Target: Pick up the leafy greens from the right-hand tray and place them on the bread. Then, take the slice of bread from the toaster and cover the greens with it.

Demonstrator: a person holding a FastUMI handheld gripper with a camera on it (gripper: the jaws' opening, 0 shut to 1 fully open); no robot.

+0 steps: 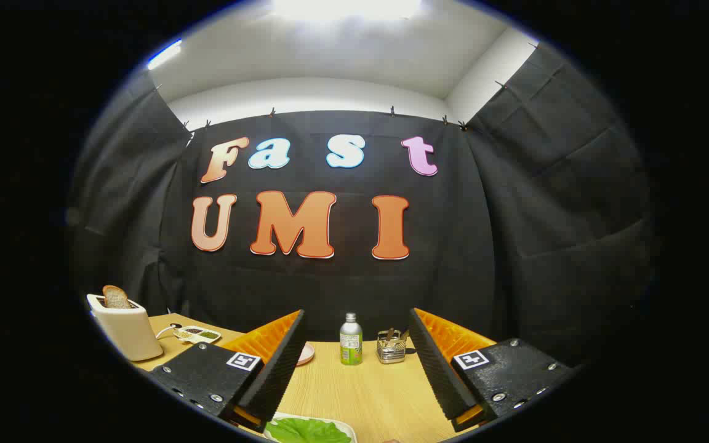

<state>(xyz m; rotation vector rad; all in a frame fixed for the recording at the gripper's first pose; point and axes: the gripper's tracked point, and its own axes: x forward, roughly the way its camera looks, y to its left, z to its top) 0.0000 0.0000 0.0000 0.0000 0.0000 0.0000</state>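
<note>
My gripper (354, 363) is held above the wooden table (379, 394) with its fingers wide apart and nothing between them. Just below and between the fingers lie the leafy greens (308, 430) on a white tray (343, 426), partly cut off from sight. A cream toaster (125, 329) stands far off to the left of the left finger, with a slice of brown bread (116, 297) sticking up out of its slot.
Beyond the fingers, near the back wall, stand a small green-labelled bottle (351, 339) and a wire holder (391, 346). A pink plate (306, 354) peeks out behind the left finger. A small dish with compartments (197, 333) lies beside the toaster.
</note>
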